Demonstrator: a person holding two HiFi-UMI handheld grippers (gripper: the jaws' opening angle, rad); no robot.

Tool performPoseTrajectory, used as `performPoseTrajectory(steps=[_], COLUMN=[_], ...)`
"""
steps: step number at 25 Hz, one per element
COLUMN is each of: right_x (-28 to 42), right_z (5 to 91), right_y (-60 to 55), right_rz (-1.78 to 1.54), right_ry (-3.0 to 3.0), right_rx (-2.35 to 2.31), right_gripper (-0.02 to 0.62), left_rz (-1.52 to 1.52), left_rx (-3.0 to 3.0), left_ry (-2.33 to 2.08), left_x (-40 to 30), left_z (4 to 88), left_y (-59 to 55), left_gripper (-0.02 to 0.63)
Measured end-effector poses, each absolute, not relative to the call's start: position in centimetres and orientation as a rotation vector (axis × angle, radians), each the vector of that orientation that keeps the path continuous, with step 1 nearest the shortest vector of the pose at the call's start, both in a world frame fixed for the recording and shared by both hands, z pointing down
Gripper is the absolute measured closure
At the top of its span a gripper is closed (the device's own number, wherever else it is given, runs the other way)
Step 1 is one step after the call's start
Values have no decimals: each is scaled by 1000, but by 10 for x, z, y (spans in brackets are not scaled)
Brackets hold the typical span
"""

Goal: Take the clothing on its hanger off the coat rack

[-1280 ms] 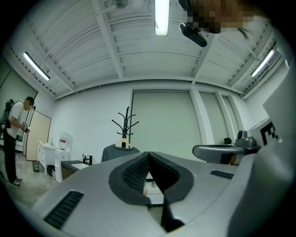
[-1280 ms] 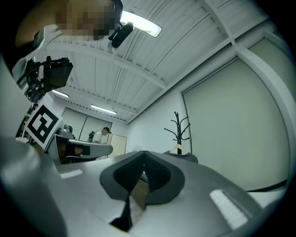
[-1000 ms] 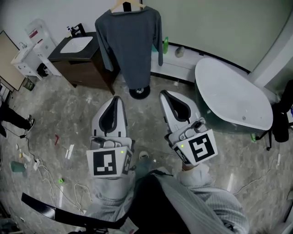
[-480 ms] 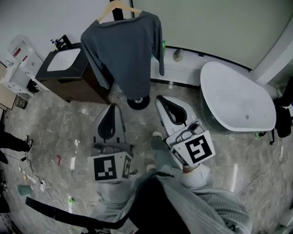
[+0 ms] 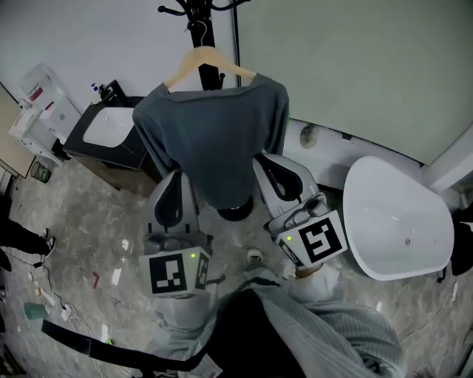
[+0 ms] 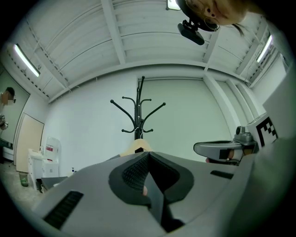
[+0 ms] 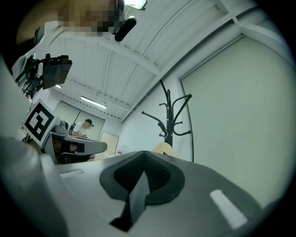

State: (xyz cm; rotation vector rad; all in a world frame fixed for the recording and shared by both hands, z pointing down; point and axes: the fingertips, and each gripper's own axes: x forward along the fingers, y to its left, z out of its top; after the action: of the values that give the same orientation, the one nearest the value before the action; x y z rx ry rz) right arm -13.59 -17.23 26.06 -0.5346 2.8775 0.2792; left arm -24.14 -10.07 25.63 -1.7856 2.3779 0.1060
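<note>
Being held low and tilted upward, the left gripper (image 5: pixel 179 177) and the right gripper (image 5: pixel 266 159) are being carried side by side, each with its jaws pressed fully together and nothing caught between them. The grey sweater (image 5: pixel 214 140) is hanging on its wooden hanger (image 5: pixel 211 60) just ahead of and above both sets of fingertips. Its hem is lying between the two grippers, with a sleeve dropping close beside each one. Whether the fingertips are touching the cloth cannot be told. The hanger's hook is being borne by the black coat rack (image 5: pixel 201 15), higher than the fingertips, so the garment is not yet being lifted. The upward tilt is judged to be serving the reach. The hanger rather than the cloth appears to be aimed at, since in both gripper views the rack's curved arms and the pale hanger top are being shown directly past the closed fingertips. The jaws are judged to need parting before anything can be taken hold of.

Below the fingertips, the rack's round base (image 5: pixel 235 212) is standing on a grey marbled floor (image 5: pixel 96 221), with scattered litter (image 5: pixel 116 277) lying well to the left of the left fingers. A dark vanity with a white basin (image 5: pixel 107 125) is standing beyond the left fingers, and a white bathtub (image 5: pixel 399 221) to the right of the right fingers. The room is being closed off behind the rack by plain pale walls, under a ribbed ceiling (image 6: pixel 138 41) lit by strip lights (image 6: pixel 25 60).
</note>
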Motion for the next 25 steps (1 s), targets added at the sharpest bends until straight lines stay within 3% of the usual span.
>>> performPoseTrajectory(steps=[19, 25], right_x=[-252, -270], right_z=[241, 234], right_y=[-338, -365], right_rz=[467, 582], right_ry=[2890, 2862], right_rx=[-651, -806], right_gripper=[592, 592], left_rz=[-97, -400], left_rx=[-1689, -1576], left_ry=[2374, 2245], left_x=[-362, -385], left_z=[241, 230], left_y=[-255, -280], left_gripper=[601, 600])
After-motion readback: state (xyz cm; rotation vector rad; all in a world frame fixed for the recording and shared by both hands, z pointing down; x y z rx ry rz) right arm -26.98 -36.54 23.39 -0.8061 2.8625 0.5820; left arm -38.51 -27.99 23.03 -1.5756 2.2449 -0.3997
